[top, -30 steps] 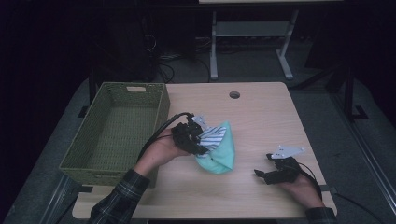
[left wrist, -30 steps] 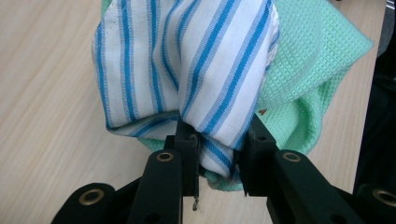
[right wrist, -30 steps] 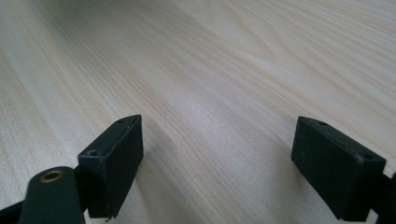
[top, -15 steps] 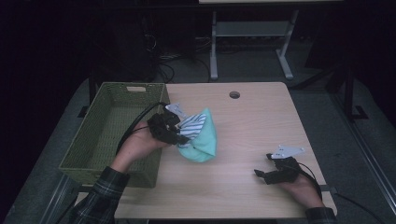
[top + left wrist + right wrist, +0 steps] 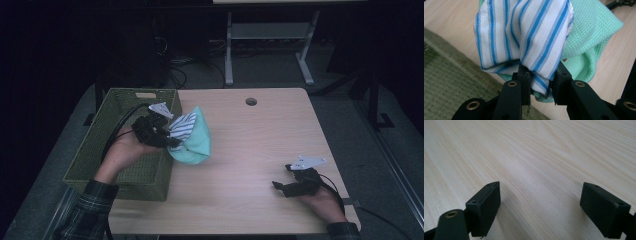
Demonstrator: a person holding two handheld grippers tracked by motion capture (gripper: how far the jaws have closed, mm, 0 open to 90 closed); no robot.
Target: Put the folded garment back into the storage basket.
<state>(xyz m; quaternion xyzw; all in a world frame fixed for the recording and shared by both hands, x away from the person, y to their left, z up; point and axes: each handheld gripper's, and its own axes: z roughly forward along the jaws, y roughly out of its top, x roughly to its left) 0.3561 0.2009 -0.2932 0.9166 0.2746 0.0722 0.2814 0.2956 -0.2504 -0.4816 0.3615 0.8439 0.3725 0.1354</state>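
Bundle of cloths, a white-and-blue striped woven cloth bunched with a mint-green waffle-weave towel, hangs from my left gripper, lifted off the table and right at the near-right rim of the basket. Going left to right in the high view: the olive-green woven rectangular basket sits at the table's left edge, my left hand is over its right side, and the bundle droops just past the rim over the light wooden table top. In the left gripper view my jaws are pinched on a fold of the striped cloth, green towel caught in there too (pads pressing from both sides, narrow gap). Further right, round cable hole near the table's far edge. At the near-right corner my right gripper rests low on the table; its jaws stand wide apart with bare wood between them, holding nothing.
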